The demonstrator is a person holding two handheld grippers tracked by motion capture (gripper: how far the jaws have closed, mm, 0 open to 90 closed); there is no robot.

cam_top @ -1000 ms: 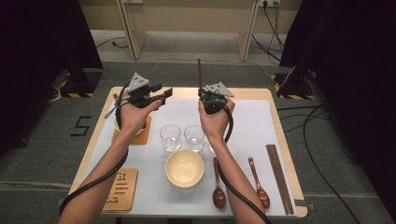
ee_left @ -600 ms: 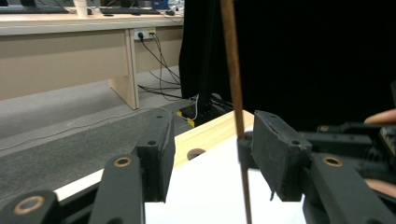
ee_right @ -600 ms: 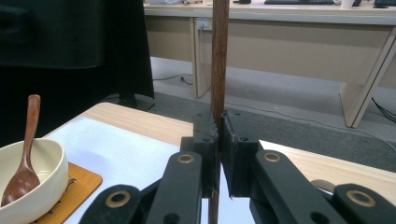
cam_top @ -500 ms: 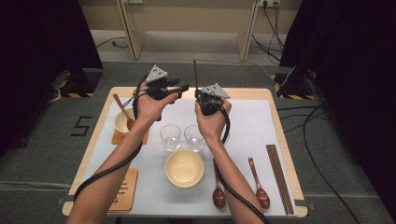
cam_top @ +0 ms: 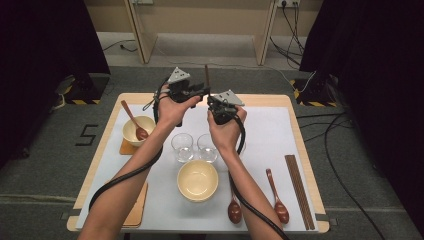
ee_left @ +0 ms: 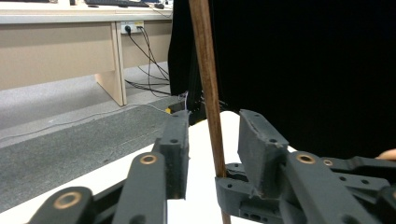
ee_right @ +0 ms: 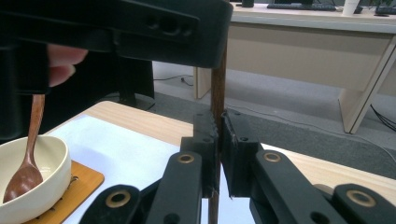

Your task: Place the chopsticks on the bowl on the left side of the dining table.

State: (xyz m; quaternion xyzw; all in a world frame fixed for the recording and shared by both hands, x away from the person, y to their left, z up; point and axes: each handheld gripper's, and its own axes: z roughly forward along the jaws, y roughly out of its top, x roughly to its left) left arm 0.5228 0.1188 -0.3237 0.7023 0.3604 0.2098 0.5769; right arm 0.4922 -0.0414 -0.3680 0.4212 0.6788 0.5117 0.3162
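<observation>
Right gripper view: a chopstick (ee_right: 217, 88) is clamped upright by the right tongs (ee_right: 219, 140). Left tongs (ee_left: 212, 140), half open and just closing, are set around it, untouching.

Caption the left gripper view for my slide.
Open left tongs straddle an upright chopstick without gripping it.

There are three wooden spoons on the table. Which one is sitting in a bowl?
The spoon at the table's left, resting in the small bowl on the wooden coaster. The other two spoons lie flat near the front edge.
</observation>
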